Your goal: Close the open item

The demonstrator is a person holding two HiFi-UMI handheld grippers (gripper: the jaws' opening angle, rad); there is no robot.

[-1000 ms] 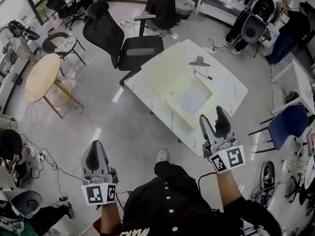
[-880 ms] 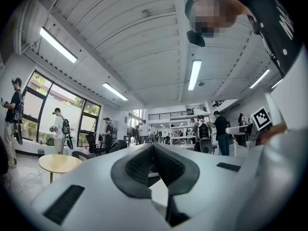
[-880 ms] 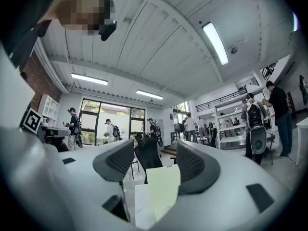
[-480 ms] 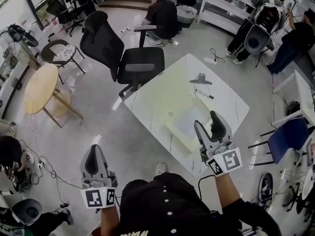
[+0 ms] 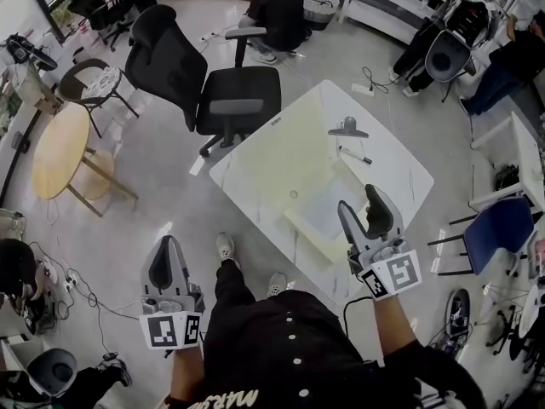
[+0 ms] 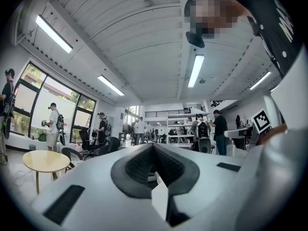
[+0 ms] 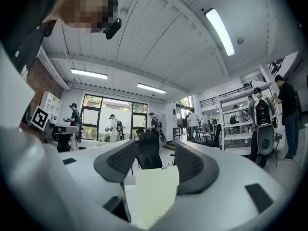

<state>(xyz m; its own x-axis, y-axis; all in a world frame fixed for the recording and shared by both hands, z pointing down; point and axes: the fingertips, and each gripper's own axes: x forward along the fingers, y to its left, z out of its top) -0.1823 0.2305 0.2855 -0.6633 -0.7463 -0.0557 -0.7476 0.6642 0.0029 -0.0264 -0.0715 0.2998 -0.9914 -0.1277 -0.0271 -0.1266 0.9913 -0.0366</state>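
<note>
- While the one open pale box [image 5: 294, 164] lies across the left corner of the single white table [image 5: 396, 164], two grippers hover nearby.
- Right gripper [image 5: 358, 199]: over the near-right edge, just beside the box. Its jaws stand apart, have just been narrowing slightly, and press nothing.
- Left gripper [image 5: 167, 245]: off the table, jaws together, empty.
- Far-right edge: one grey stand [image 5: 347, 128], one pen [image 5: 353, 155].

Open item [image 5: 319, 207] partly hidden behind right gripper [image 5: 358, 199].
</note>
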